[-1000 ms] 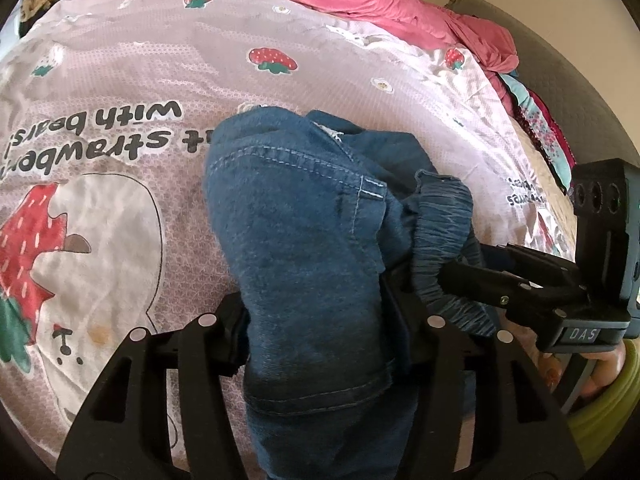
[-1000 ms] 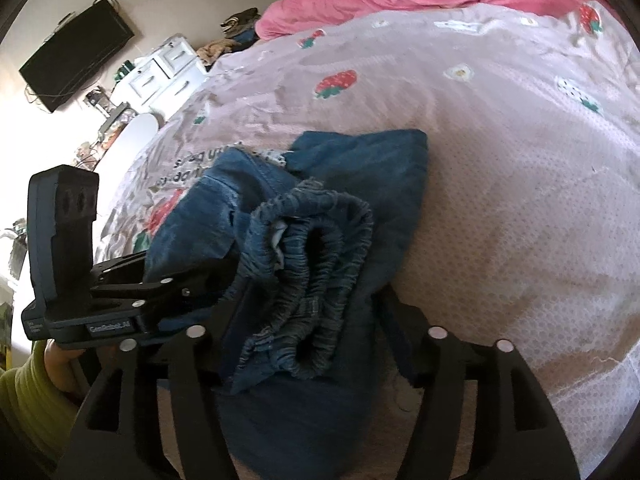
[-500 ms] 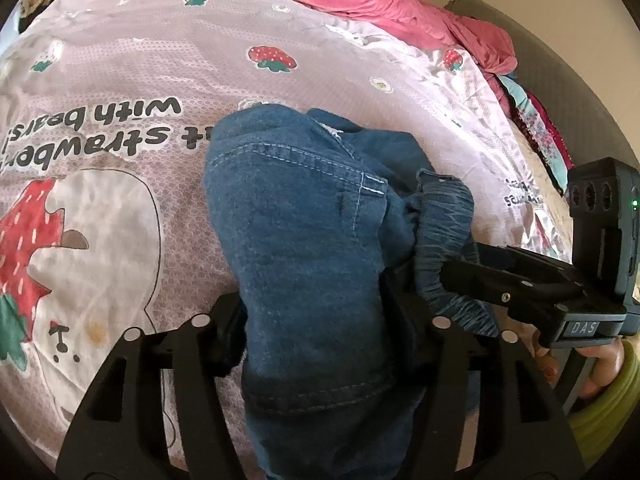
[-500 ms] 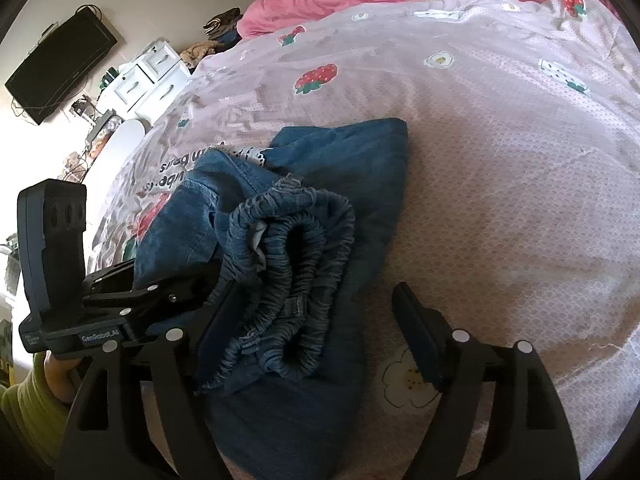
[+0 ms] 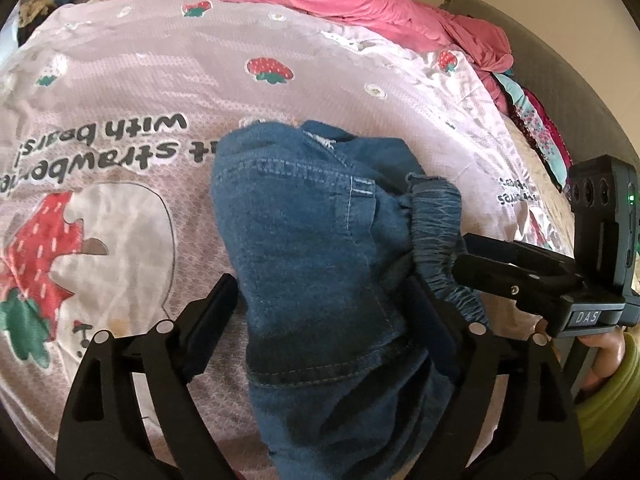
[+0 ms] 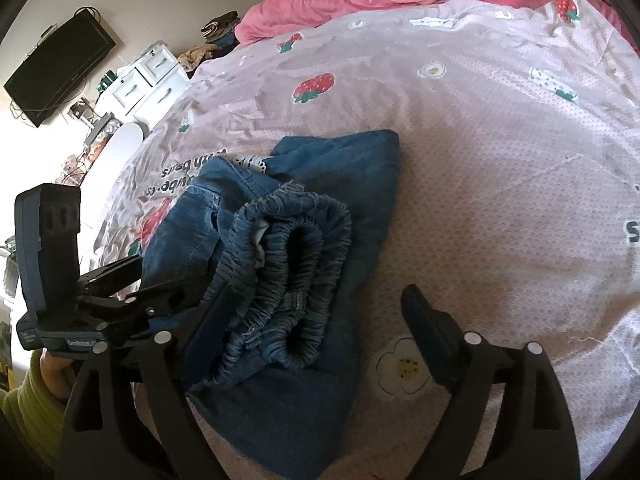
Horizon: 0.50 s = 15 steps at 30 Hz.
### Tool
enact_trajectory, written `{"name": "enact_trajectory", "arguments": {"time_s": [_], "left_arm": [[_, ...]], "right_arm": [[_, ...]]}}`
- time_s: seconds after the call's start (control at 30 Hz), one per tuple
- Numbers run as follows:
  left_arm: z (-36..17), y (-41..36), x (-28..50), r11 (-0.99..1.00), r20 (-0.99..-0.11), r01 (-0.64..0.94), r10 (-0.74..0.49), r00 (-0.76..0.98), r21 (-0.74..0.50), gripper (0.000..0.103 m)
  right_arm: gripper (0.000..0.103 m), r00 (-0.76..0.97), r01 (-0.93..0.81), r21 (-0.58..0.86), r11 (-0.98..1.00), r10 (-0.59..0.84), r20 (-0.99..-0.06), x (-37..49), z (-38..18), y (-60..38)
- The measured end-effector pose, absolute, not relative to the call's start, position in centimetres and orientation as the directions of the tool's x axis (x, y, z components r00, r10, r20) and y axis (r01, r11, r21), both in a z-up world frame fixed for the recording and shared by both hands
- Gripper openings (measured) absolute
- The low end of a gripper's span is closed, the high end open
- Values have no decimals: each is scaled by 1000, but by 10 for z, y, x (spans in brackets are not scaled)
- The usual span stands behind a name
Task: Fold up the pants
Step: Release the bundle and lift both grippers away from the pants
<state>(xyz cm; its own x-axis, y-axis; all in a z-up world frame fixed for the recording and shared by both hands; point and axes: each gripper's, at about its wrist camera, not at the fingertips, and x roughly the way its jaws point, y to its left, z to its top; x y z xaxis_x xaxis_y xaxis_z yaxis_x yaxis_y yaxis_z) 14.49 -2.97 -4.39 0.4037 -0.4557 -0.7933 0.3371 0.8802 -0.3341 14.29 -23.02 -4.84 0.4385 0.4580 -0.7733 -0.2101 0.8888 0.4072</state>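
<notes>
Two grippers sit at the near end of the pants (image 5: 320,264), which lie bunched on the bedspread (image 5: 120,92). My left gripper (image 5: 332,312) stands spread with denim between its fingers, nothing pinched. My right gripper (image 6: 316,316) gapes wide; the waistband (image 6: 288,272) lies against its 9 o'clock finger (image 6: 208,328), the other over bare sheet. The pants' long axis runs from 6 toward 12 o'clock, away from both. I judge the right gripper nearer the waistband, so the next fold starts there.
</notes>
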Motion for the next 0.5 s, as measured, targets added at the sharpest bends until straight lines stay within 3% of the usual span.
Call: {"name": "enact_trajectory", "arguments": {"time_s": [0.27, 0.5], "left_arm": [[-24, -24, 138, 889, -780, 338, -441, 444, -310, 93], [2, -22, 119, 903, -763, 341, -409, 501, -260, 94]], "right_arm": [[91, 484, -204, 414, 887, 459, -745, 135, -30, -236], [99, 557, -216, 393, 894, 444, -702, 118, -4, -237]]}}
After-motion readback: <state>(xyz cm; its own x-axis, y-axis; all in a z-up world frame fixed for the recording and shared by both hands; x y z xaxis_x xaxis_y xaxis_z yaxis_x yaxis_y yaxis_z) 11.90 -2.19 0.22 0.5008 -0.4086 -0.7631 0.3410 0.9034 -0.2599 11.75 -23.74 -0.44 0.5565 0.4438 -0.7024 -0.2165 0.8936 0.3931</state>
